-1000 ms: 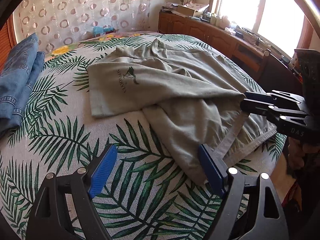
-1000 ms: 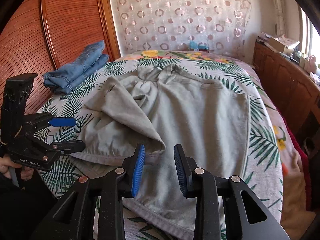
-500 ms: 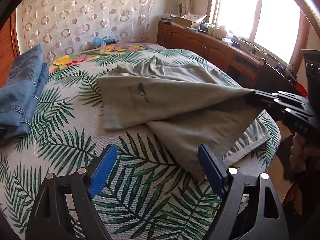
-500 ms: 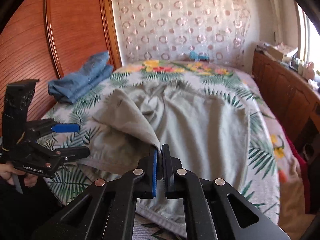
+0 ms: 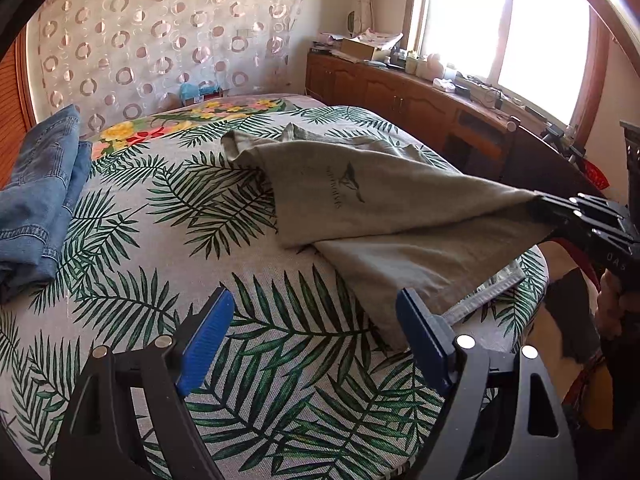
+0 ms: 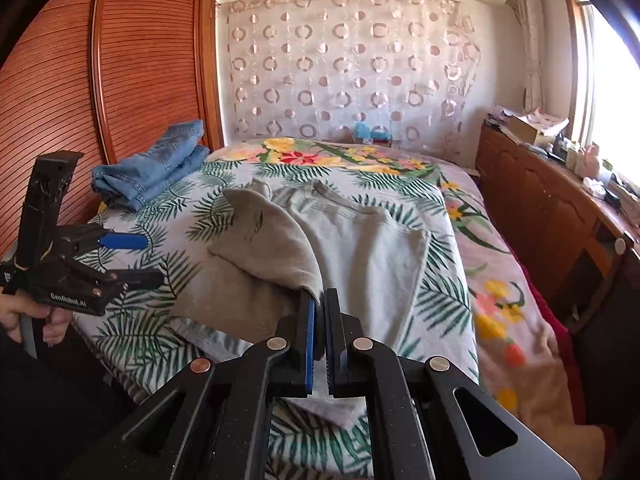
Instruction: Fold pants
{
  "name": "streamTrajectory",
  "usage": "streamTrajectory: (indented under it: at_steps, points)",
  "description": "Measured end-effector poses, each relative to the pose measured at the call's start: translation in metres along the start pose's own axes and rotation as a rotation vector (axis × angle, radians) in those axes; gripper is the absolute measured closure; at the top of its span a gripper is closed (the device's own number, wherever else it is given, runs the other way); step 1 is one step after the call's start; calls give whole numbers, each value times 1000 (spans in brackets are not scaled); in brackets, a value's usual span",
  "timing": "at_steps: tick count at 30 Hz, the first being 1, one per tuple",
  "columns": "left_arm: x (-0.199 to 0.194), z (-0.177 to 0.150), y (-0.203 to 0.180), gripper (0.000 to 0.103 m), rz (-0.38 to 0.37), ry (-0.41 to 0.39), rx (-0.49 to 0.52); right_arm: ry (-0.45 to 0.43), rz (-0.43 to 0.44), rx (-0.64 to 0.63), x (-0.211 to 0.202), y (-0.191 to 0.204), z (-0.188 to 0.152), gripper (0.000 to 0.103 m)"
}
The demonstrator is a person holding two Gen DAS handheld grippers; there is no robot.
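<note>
Grey pants (image 5: 384, 208) with a small dark logo lie on the leaf-print bed (image 5: 168, 264); they also show in the right wrist view (image 6: 360, 240). My right gripper (image 6: 319, 304) is shut on a corner of the pants and holds that part lifted and stretched above the bed; it shows from the side in the left wrist view (image 5: 560, 210). My left gripper (image 5: 316, 332) is open and empty, low over the bed's near edge, just left of the pants' hem. It also shows in the right wrist view (image 6: 132, 260), open.
Folded blue jeans (image 5: 36, 200) lie at the bed's left side, next to a wooden headboard (image 6: 120, 80). A wooden cabinet (image 5: 420, 104) with clutter runs along the right under a bright window. A patterned curtain hangs behind the bed.
My right gripper closed on the pants' corner and lifted it up and toward me, pulling the cloth taut. My left gripper stayed open and drew back slightly.
</note>
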State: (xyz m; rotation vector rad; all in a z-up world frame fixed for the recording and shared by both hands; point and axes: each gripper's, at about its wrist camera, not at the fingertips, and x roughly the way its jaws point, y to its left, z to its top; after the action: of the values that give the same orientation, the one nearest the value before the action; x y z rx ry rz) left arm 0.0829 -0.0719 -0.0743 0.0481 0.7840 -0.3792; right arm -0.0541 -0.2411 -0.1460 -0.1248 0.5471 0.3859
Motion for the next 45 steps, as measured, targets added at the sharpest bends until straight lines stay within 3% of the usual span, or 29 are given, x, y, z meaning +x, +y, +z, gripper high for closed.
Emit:
streamTrajectory:
  at_steps: [12,19,22,30,35,45]
  points:
    - [4,-1,-6,19,-8,-4,3,126,5,92,18,-11,-25,99]
    - [0,-2,-8,19,22,-60,12,149,6,113,21,-20,-26,99]
    - [-3,-1,-7,19,26,-77,8,142,-2,117,16,-24,-27,86]
    - [-13,3,1,19,59,-126,-19,56,-33,116,-9,-29,-19,77]
    - [-20,5,11,19,75,-157,-41,23,2,77,-6,-18,-8,51]
    - [-30,7,26,19,109,-176,-62,39,105,5,47,8,31,51]
